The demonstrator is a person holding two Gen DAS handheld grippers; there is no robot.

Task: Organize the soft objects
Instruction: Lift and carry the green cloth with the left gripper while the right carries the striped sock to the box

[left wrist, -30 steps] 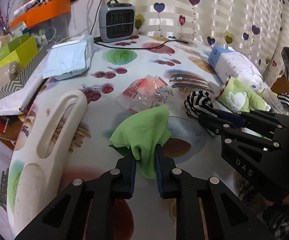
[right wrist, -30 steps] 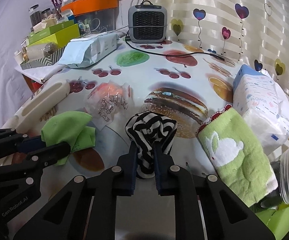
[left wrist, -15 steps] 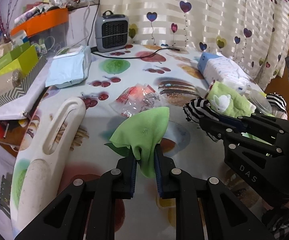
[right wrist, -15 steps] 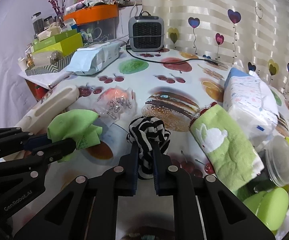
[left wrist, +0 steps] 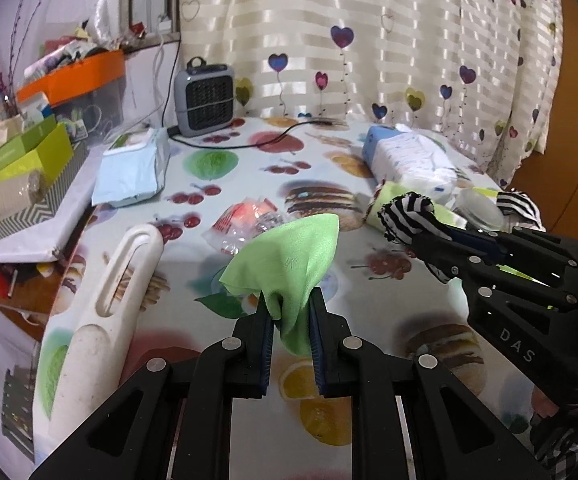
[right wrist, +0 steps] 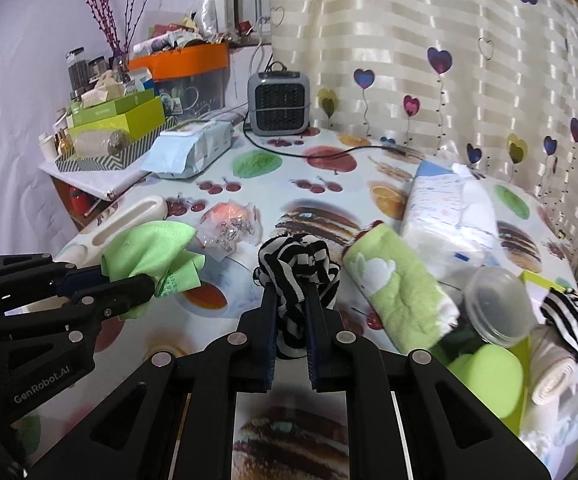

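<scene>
A green cloth [left wrist: 289, 256] hangs pinched in the left gripper [left wrist: 291, 312] above the fruit-print tablecloth [left wrist: 249, 168]. Beside it, a black-and-white striped sock [right wrist: 299, 264] is clamped in the right gripper [right wrist: 292, 312], left of a rolled green rabbit towel [right wrist: 393, 292]

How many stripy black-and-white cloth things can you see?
2. One stripy cloth is pinched in the right tool. The other stripy cloth lies in the yellow-green bin at the right edge. More may be hidden there.
</scene>
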